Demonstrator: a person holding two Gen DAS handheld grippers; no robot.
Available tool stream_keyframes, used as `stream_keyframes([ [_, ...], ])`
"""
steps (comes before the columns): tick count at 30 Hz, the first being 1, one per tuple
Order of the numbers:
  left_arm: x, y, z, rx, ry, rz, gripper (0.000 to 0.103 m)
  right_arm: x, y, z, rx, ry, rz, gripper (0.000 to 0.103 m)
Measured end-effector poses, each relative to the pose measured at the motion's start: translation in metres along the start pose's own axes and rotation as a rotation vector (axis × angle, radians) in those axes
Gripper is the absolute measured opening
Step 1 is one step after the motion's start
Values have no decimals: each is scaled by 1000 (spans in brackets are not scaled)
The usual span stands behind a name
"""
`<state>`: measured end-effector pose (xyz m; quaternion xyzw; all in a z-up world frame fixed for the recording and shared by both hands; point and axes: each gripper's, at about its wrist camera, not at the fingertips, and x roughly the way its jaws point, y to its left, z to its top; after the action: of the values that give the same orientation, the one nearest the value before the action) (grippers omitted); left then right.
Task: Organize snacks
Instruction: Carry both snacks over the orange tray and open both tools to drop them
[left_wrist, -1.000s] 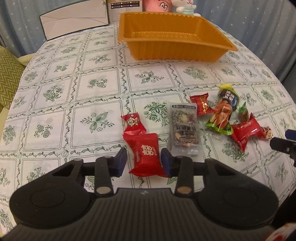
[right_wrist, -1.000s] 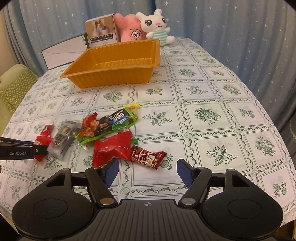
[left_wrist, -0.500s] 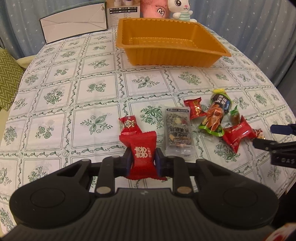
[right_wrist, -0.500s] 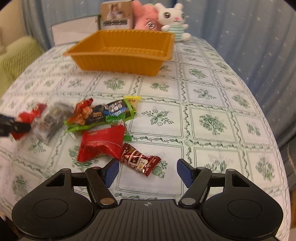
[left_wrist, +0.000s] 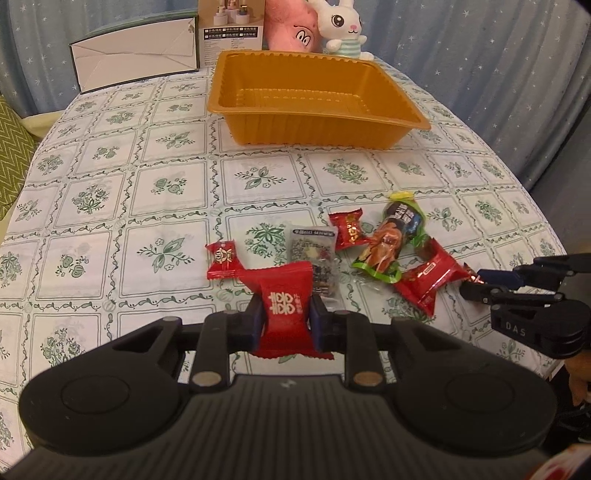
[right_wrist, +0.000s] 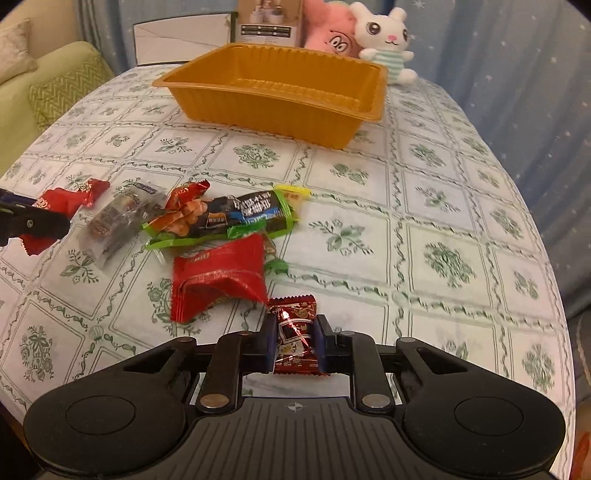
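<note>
Snacks pinched for transfer: left gripper (left_wrist: 284, 322) jaws clamp red candy packet (left_wrist: 283, 314), right gripper (right_wrist: 295, 345) jaws, just closed, clamp dark red candy (right_wrist: 296, 338), both low over desk (left_wrist: 177, 184), presumably bound for empty orange tray (left_wrist: 314, 118) beyond.

We see an orange tray (left_wrist: 314, 122) on a white tablecloth (left_wrist: 166, 192) patterned with green floral squares. Nearer than the tray lie red packets (right_wrist: 221, 277), a green-edged black packet (right_wrist: 236, 218) and a clear one (left_wrist: 314, 258); beyond it, star-dotted blue curtains (left_wrist: 480, 55).
</note>
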<state>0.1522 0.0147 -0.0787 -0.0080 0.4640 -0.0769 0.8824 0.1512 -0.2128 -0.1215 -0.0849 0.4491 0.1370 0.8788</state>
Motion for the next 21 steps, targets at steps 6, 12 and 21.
stream_keyframes([
  [6,-9,-8,5,1,-16,-20,23,-27,-6,-1,85,-59,-16,21],
  [12,-22,-18,31,19,-72,-43,23,-60,-17,32,147,-169,-3,21],
  [21,-11,-24,104,58,-163,-57,23,-53,-26,110,195,-262,75,21],
])
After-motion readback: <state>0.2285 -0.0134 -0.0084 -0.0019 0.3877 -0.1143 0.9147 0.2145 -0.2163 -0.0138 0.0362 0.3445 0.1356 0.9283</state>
